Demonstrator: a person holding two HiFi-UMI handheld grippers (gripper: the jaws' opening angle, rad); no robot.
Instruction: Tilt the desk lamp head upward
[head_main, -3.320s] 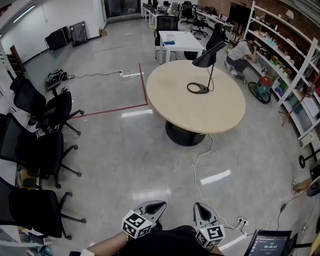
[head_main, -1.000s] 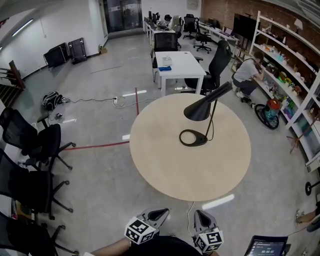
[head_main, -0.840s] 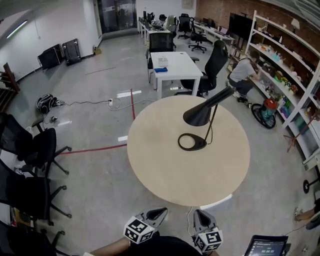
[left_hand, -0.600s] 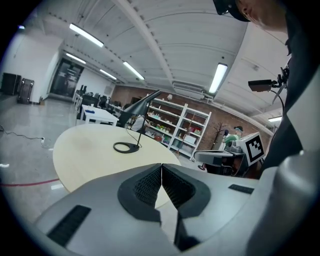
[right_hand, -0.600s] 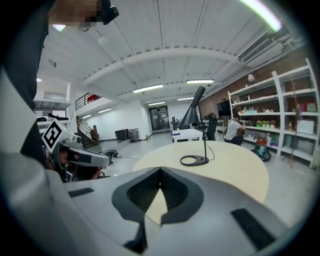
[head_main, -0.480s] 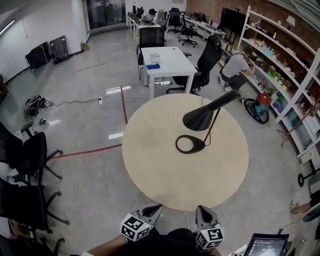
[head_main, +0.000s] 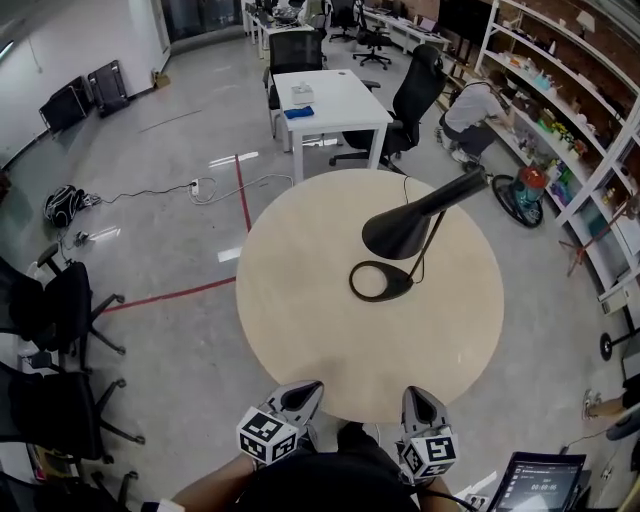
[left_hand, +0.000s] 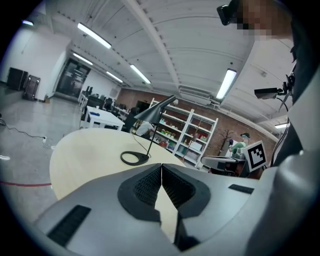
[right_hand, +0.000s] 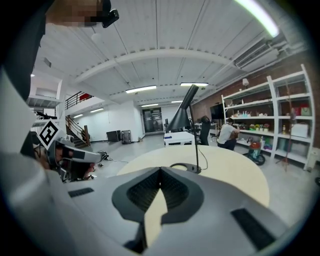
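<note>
Closer now, the round worktop (head_main: 300, 290) lies just beyond the left claw (head_main: 304, 388) and right claw (head_main: 416, 394), both pinched shut and empty; best open one before reaching under the desk lamp head (head_main: 396, 234).

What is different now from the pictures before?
The person has walked up to the round table. It was far across the floor, and now its near edge lies right in front of the left claw and the right claw. Nothing was grabbed or let go. Both claws stayed shut and empty. The desk lamp stands in the same spot on the table, untouched, its head still pointing down.
</note>
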